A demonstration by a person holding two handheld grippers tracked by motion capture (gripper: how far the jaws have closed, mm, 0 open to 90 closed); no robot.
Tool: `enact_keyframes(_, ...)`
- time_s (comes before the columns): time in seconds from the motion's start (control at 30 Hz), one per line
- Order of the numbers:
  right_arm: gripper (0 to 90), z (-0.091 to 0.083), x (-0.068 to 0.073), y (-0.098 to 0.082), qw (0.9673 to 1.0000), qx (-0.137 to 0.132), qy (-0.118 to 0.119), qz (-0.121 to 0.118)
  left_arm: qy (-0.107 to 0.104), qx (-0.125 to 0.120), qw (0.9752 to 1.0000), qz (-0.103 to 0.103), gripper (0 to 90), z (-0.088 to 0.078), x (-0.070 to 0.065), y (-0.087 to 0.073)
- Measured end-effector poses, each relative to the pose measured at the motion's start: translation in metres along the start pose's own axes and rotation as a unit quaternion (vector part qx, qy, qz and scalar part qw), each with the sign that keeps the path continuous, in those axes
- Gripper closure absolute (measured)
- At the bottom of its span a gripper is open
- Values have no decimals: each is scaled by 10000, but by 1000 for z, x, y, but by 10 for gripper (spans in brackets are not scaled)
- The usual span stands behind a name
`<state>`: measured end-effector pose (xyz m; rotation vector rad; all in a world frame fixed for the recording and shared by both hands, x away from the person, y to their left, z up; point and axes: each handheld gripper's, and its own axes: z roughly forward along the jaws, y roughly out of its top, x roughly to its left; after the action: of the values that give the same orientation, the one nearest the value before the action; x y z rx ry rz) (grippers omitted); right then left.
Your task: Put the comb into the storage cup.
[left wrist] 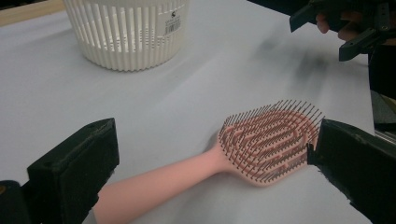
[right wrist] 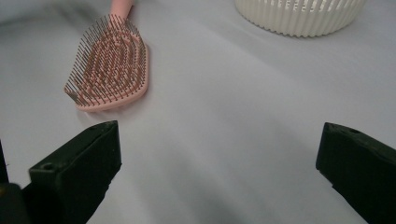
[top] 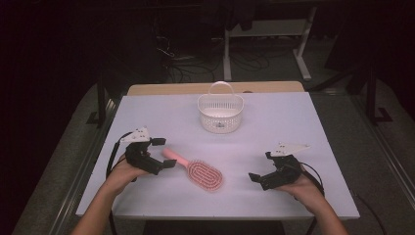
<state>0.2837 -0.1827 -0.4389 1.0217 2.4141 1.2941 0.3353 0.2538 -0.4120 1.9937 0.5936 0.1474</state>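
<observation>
Lying bristles-up on the white table (top: 293,117): pink hairbrush (top: 198,171), handle between wide jaws of left gripper (top: 164,152). Waiting nearby, right gripper (top: 257,177), also wide. Nothing lifted yet; white basket (top: 220,113) standing apart.

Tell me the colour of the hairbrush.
Pink, with dark bristles; the hairbrush shows best in the left gripper view.

Looking along my right gripper (right wrist: 219,154), I see its two black jaws spread wide apart with bare white table (right wrist: 233,116) between them, holding nothing. The pink hairbrush (right wrist: 109,65) lies flat up toward the view's top left, bristles up, its handle running out of frame at the top. The ribbed white basket (right wrist: 299,16) stands at the top right, well apart from the brush.
</observation>
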Motion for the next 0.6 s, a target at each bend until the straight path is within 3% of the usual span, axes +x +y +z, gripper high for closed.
enact_keyframes(0.6, 0, 0, 1, 1, 10000, -20, 7, -17, -9, 28, 10000, 38, 12, 7, 4, 7)
